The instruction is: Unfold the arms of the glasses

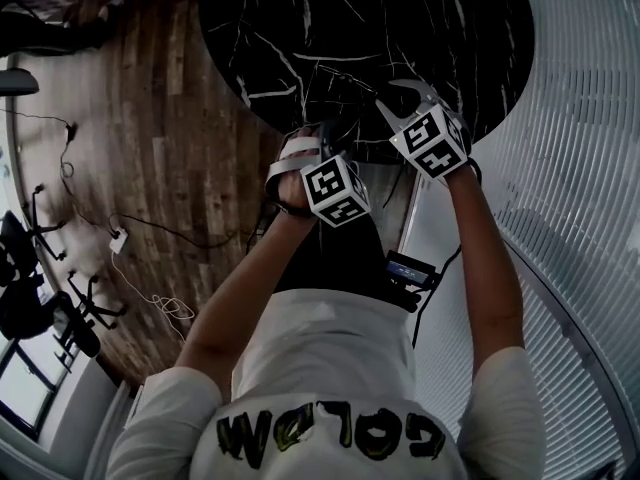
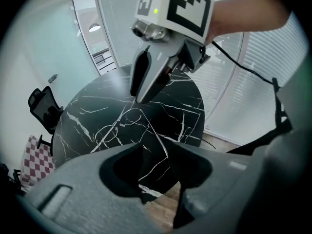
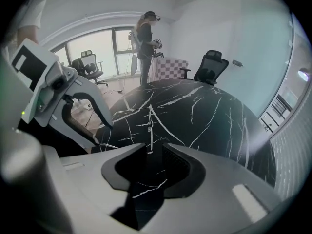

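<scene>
Head view first: a round black marble worktop [image 1: 300,28] sits at the far end with wooden floor [image 1: 170,148] to its left. Both hands are held out over the near edge. The left tool [image 1: 305,143] is nearer and the right tool [image 1: 400,96] is a bit farther and to the right. Both point steeply down at the stone. The white veins make it too busy to pick out anything thin lying there tbh.

Left gripper view: the left tool's 2 jaws stand wide apart, and between them there's only worktop and a bit of floor. The glasses [image 2: 122,126] lie flat on the worktop, past the jaws and a little left. They're a thin wire frame with 2 lens outlines side by side. A pale line runs from the frame toward the near edge, and I can't tell whether it's an arm or a vein. The right tool [image 2: 140,97] hangs right above the frame with its tips close to it, but not gripping it as far as I can see. There's an office chair [image 2: 44,108] at the far left.

Right gripper view: the right tool's jaws are spread wide too, with only bare marble in the gap. There's a small pale bit just beyond them that's too tiny to make out. The left tool sits at the left with its fingers apart. A person [image 3: 145,43] is standing on the far side of the room by the window.
</scene>
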### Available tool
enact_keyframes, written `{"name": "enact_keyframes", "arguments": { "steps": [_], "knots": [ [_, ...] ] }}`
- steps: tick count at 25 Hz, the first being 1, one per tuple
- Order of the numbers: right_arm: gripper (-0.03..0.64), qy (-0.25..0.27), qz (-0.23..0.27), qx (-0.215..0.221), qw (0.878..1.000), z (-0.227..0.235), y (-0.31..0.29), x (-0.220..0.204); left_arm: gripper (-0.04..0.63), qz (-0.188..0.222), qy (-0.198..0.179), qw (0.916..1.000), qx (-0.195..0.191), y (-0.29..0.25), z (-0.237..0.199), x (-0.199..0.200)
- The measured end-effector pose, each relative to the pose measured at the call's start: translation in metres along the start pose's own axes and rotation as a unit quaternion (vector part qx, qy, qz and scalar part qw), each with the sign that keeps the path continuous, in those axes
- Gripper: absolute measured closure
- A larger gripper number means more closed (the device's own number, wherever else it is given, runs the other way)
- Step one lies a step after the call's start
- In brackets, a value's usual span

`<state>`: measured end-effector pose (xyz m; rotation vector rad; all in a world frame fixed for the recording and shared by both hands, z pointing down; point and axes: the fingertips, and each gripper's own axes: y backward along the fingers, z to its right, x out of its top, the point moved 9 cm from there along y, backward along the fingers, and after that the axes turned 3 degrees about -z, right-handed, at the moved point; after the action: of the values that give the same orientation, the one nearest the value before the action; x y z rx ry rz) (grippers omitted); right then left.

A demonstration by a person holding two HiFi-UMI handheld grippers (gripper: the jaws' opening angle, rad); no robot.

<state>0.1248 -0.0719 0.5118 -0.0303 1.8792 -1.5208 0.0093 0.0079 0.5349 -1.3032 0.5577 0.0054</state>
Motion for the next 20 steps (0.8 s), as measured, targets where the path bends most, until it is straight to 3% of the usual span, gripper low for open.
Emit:
{"name": "enact_keyframes", "arguments": {
  "steps": [4, 9, 14, 18, 20],
  "knots": [
    [0.512, -0.031, 0.027, -0.020, 0.999, 0.001, 0.033, 0.001, 0.430, 0.020, 0.014, 0.9997, 0.005, 0.026, -0.007, 0.002],
    [0.522, -0.100, 0.089, -0.058, 0.989, -0.010, 0.100, 0.011, 0.430, 0.081, 0.092, 0.9925, -0.006, 0.088, -0.021, 0.005],
    [0.522, -0.149, 0.159, -0.090, 0.972, -0.029, 0.169, 0.026, 0.431, 0.148, 0.168, 0.9745, -0.015, 0.150, -0.038, 0.013],
    [0.523, -0.191, 0.224, -0.103, 0.950, -0.038, 0.212, 0.042, 0.431, 0.213, 0.193, 0.9577, -0.008, 0.188, -0.053, 0.030],
    [0.525, -0.222, 0.251, -0.096, 0.937, -0.048, 0.232, 0.049, 0.440, 0.258, 0.203, 0.9446, -0.007, 0.214, -0.053, 0.037]
  ]
}}
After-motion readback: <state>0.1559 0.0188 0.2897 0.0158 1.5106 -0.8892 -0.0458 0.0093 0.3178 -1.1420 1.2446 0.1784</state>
